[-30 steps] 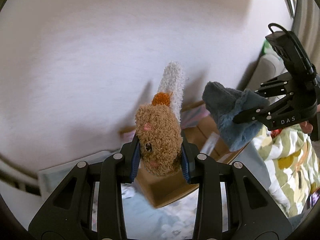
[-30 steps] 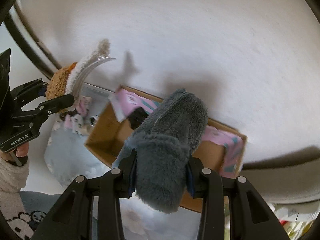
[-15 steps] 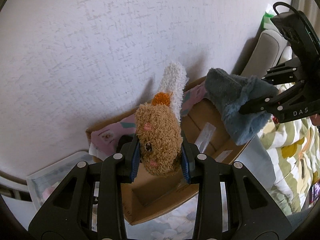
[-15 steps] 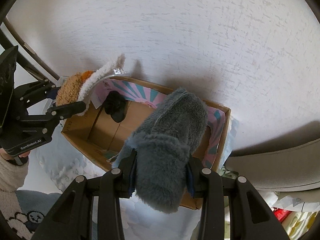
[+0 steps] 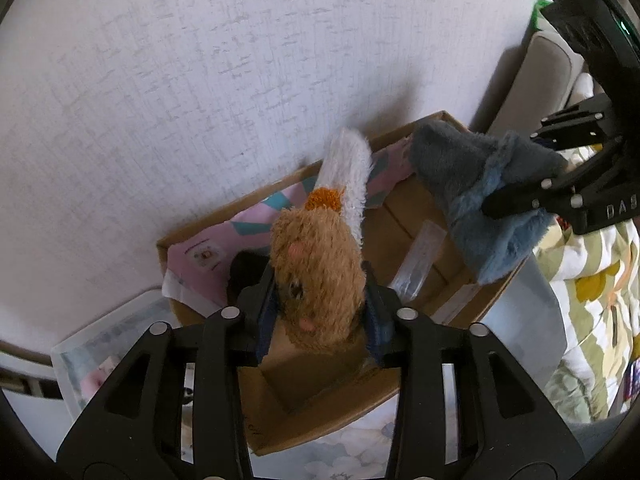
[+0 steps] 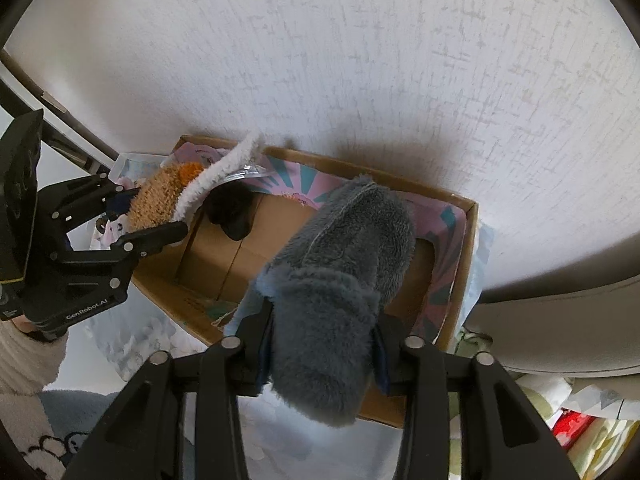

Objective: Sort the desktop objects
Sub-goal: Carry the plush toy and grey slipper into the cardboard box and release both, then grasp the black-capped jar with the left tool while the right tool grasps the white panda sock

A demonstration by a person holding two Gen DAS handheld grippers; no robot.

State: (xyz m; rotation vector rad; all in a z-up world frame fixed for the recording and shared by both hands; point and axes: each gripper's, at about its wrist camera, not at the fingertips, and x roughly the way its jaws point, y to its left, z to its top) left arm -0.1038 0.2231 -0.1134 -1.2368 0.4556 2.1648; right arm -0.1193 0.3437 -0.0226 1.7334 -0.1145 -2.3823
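An open cardboard box stands against the white wall. My left gripper hangs over the box's near left part. A brown plush toy on a white fuzzy headband sits between its pads. The jaws are opening, and the toy still fills the gap. My right gripper holds a grey fuzzy slipper above the box. Its jaws are opening too, with the pads still against the fur. Each gripper shows in the other view: left gripper, right gripper.
Inside the box lie a black object, a clear plastic packet and pink patterned paper. A clear bin sits left of the box. Floral bedding lies to the right, and a beige cushion is close by.
Both grippers have come down toward the box, which now shows more fully beneath them. The jaws of both stand slightly wider around the toy and the slipper.
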